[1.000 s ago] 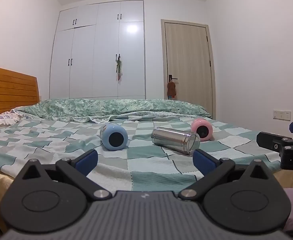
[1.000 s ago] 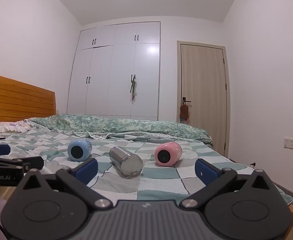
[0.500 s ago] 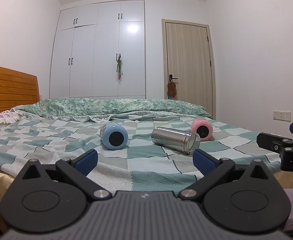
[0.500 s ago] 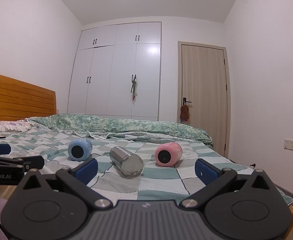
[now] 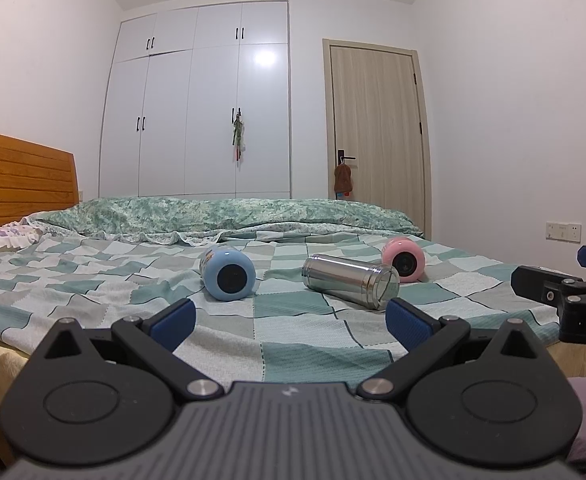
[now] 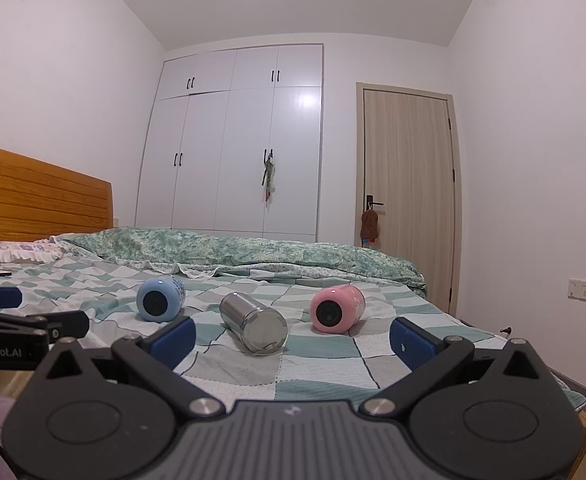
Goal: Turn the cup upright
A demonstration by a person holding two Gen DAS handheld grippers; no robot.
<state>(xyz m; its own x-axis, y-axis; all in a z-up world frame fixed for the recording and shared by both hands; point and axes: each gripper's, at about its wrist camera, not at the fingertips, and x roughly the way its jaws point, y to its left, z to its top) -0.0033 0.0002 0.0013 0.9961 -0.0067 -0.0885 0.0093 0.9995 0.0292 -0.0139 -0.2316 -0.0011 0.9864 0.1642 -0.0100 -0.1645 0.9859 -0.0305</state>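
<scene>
Three cups lie on their sides on the checked bedspread [image 5: 293, 344]: a blue cup [image 5: 229, 275] at left, a steel cup [image 5: 351, 281] in the middle, a pink cup [image 5: 403, 259] at right. They also show in the right wrist view: blue cup [image 6: 160, 299], steel cup [image 6: 254, 323], pink cup [image 6: 337, 309]. My left gripper [image 5: 289, 317] is open and empty, short of the cups at the bed's near edge. My right gripper [image 6: 292, 341] is open and empty, also short of them.
A wooden headboard [image 5: 21, 178] stands at left and a folded quilt [image 5: 229, 214] lies along the bed's far side. White wardrobes [image 5: 201, 100] and a door [image 5: 377, 136] are behind. Each gripper shows at the other view's edge: right gripper [image 5: 565, 292], left gripper [image 6: 17, 332].
Both views have barely shifted; the left gripper's view drifted slightly. The cups have not moved and both grippers stay open.
</scene>
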